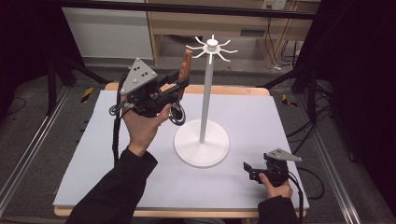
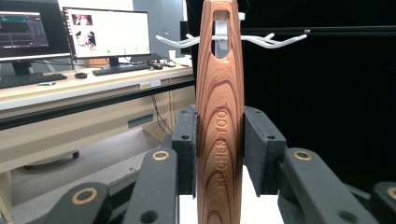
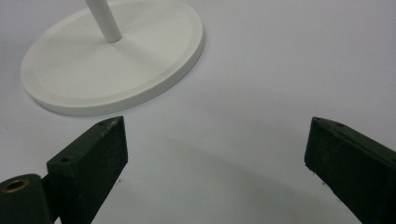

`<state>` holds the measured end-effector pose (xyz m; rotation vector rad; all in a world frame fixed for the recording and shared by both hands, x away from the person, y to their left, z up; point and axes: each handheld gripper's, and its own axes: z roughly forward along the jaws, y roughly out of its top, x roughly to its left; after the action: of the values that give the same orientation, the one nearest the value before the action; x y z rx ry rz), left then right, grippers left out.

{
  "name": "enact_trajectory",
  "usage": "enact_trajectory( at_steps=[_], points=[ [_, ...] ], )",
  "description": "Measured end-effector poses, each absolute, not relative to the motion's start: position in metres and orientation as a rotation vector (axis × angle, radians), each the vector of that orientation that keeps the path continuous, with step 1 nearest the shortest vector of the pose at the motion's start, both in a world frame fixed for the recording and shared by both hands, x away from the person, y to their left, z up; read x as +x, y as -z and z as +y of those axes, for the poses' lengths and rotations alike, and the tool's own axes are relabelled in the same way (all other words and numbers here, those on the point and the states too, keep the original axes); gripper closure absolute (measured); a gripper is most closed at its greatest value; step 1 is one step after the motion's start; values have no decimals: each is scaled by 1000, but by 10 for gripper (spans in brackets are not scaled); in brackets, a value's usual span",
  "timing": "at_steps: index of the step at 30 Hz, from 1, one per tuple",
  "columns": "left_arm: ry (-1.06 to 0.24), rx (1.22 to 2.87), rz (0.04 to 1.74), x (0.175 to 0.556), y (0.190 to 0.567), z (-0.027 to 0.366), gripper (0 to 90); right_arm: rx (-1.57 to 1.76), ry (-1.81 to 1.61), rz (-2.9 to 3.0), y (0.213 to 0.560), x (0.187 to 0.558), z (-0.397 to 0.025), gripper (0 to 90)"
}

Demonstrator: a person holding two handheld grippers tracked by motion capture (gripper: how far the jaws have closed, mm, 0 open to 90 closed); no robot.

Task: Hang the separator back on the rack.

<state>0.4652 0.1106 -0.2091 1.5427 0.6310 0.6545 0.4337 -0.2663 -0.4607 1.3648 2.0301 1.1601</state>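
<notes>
A: Left tool [image 2: 219, 154]?
B: Clamped on wooden handle [image 2: 219, 116], upright, raised near the white rack's hooks [image 1: 211, 48].
A: Right tool [image 3: 215, 154]?
B: Jaws apart, nothing between them, low over white table [image 1: 261, 116] beside rack base [image 3: 112, 60].
A: Room?
B: Desk with monitors [image 2: 107, 32] behind.

Wooden utensil handle [image 2: 219, 116]: reddish-brown, strong grain, "KITCHEN TOOL" stamped along its length, elongated hanging slot near the top end. Held upright, clamped between the pads of the left hand-held gripper [image 2: 219, 154], raised above the surface [image 1: 116, 140], its slotted end near the hooks. White stand [image 1: 201, 140]: round flat base resting on the surface, slim vertical pole, ring of curved hooks [image 1: 211, 47] radiating from the top cap. Hooks bare.
</notes>
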Motion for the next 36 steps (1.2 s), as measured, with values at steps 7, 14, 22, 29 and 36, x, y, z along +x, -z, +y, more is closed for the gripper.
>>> enact_trajectory(
  at_steps=[7, 14, 22, 29, 36],
  points=[
    [-661, 1557, 627, 469, 209, 104, 673, 1363, -1160, 2033, 461, 434, -266, 65],
    [-658, 1559, 633, 474, 210, 101, 673, 1364, -1163, 2032, 461, 434, -267, 65],
    [-651, 1566, 630, 477, 214, 95, 673, 1367, -1162, 2035, 461, 434, -266, 65],
    [-653, 1561, 626, 480, 219, 92, 672, 1362, -1162, 2035, 461, 434, -266, 64],
    [-651, 1556, 624, 480, 221, 93, 671, 1363, -1156, 2039, 462, 434, -266, 64]
  ],
)
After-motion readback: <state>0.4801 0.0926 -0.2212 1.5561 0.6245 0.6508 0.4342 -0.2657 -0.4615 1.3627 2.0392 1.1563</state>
